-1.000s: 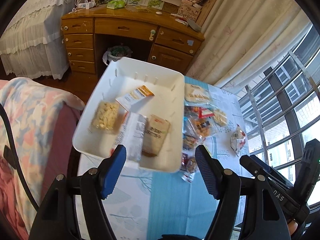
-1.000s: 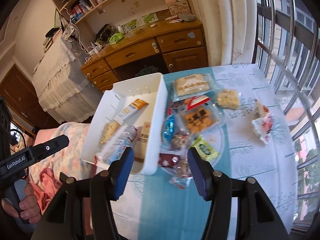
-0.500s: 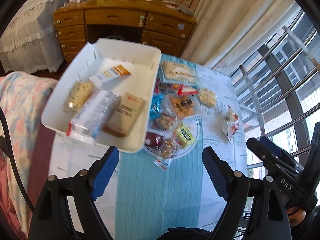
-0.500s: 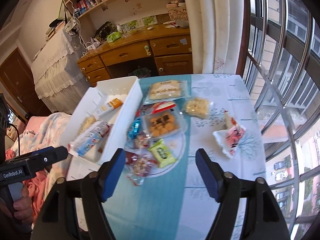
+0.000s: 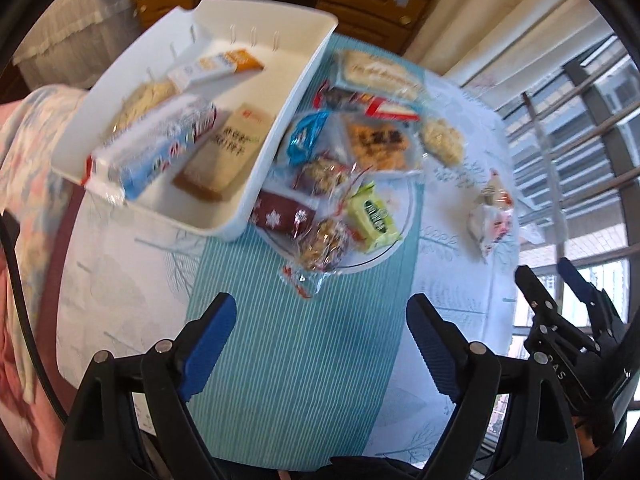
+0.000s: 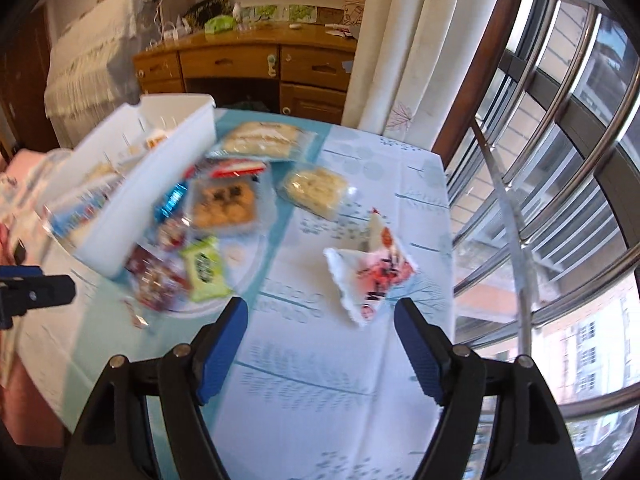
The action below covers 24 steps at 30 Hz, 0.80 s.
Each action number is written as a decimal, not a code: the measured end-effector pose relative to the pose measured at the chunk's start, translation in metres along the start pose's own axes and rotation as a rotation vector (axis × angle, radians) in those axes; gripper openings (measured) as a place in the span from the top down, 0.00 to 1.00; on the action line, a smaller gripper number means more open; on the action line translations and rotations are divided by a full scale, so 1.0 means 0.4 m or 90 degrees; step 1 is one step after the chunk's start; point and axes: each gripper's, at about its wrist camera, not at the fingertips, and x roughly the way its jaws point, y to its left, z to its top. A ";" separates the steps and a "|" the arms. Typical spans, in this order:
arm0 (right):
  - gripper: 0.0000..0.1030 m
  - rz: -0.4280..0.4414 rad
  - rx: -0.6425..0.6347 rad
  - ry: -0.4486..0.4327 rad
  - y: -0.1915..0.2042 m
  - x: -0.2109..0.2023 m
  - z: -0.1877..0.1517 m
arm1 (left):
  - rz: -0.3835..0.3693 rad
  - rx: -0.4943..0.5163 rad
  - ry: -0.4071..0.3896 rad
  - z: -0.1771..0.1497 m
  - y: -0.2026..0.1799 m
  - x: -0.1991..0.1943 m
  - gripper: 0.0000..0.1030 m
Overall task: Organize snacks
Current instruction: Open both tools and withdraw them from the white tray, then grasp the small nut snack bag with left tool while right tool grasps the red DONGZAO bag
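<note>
Worktop (image 6: 332, 400) held several packets in white bin (image 5: 280, 112), many snacks (image 5: 360, 184) left outside; both grippers (image 5: 320, 320) (image 6: 320, 320) spread, empty.

bin (image 5: 280, 120) white | runner (image 5: 288, 360) teal striped | packet (image 5: 372, 216) green | tablecloth (image 6: 320, 420) white, blue print

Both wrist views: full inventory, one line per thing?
bin: 1, white, table's left, four snacks inside
plate: 1, white, right of bin, piled with wrapped snacks
green pack: 1, green, on plate's near edge
sandwich pack: 1, pale, beyond plate
rice cake: 1, pale yellow, right of plate
pink pack: 1, white-pink, alone on table's right
tablecloth: 1, teal-white
desk: 1, wooden, behind
left gripper: open, empty
right gripper: open, empty, near pink pack
</note>
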 end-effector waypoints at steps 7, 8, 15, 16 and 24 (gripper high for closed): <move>0.23 -0.016 -0.021 0.001 -0.049 0.068 -0.015 | 0.041 -0.066 0.008 0.002 -0.023 0.098 0.16; 0.23 -0.016 -0.020 -0.001 -0.054 0.076 -0.015 | 0.047 -0.076 0.008 0.002 -0.025 0.110 0.16; 0.23 -0.013 -0.022 -0.009 -0.079 0.150 -0.009 | 0.068 -0.139 0.002 0.009 -0.030 0.194 0.16; 0.23 -0.013 -0.023 -0.012 -0.079 0.158 -0.008 | 0.071 -0.153 -0.006 0.011 -0.027 0.201 0.16; 0.23 -0.014 -0.008 -0.075 -0.077 0.205 0.017 | 0.070 -0.244 -0.060 0.018 0.016 0.263 0.16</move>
